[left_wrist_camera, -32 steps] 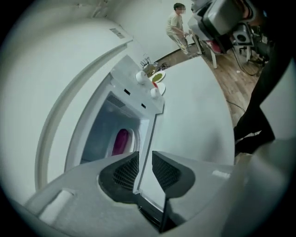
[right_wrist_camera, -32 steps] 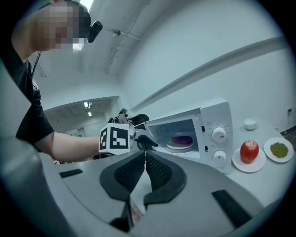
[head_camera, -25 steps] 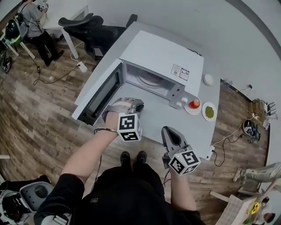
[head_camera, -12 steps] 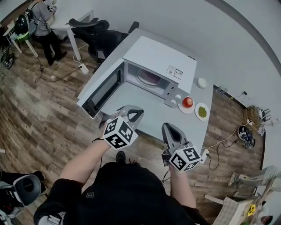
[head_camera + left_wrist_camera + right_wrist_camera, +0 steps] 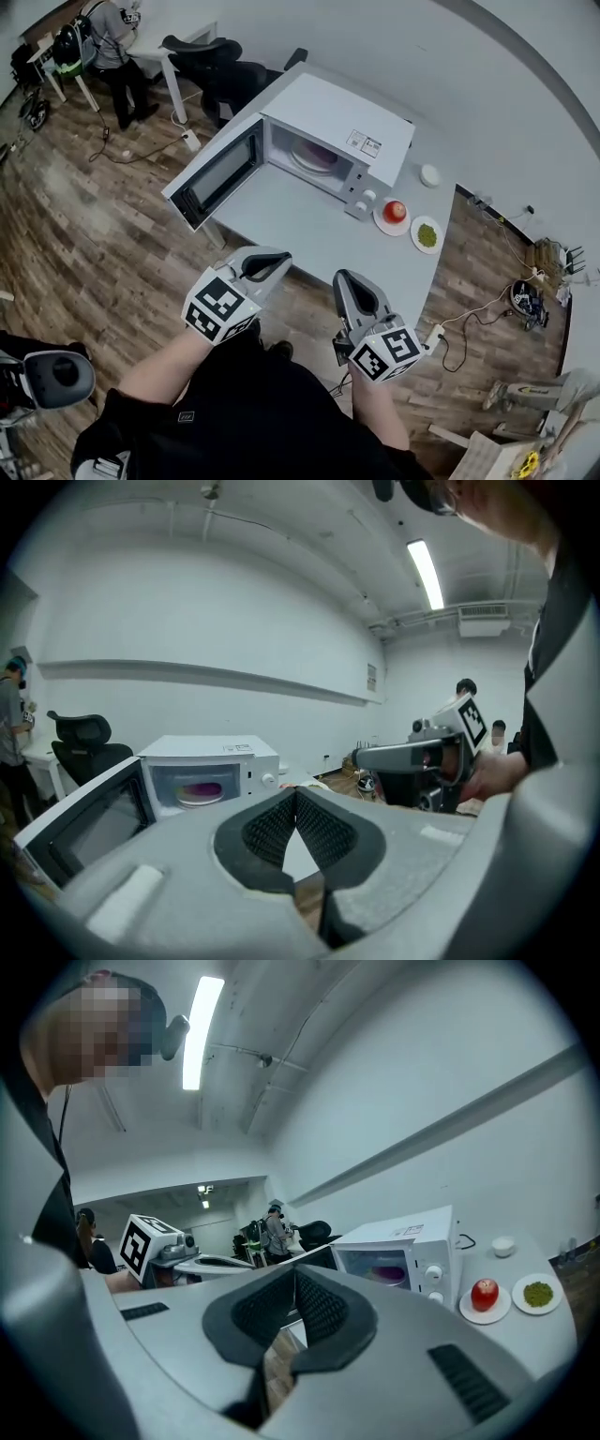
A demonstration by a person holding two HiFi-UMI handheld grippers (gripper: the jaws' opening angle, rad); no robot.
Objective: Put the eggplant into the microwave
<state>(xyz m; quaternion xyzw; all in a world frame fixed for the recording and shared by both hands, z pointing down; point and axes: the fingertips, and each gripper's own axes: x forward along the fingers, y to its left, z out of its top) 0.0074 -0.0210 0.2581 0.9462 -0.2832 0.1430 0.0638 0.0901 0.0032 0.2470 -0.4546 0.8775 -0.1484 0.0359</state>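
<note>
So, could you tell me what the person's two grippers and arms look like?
The left gripper and the right gripper are both light grey plastic, with rounded, tapering jaws lined by black ribbed pads. Each carries a white cube printed with black square markers. The person wears a black short-sleeved top.

Left gripper (image 5: 279, 257), right gripper (image 5: 343, 278): closed, empty.

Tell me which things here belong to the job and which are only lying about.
Job: microwave, its open door, the purple thing inside (probably the eggplant), left gripper, right gripper, both shut.
Lying about: red fruit, plate of green food, white bowl, office chair.
</note>
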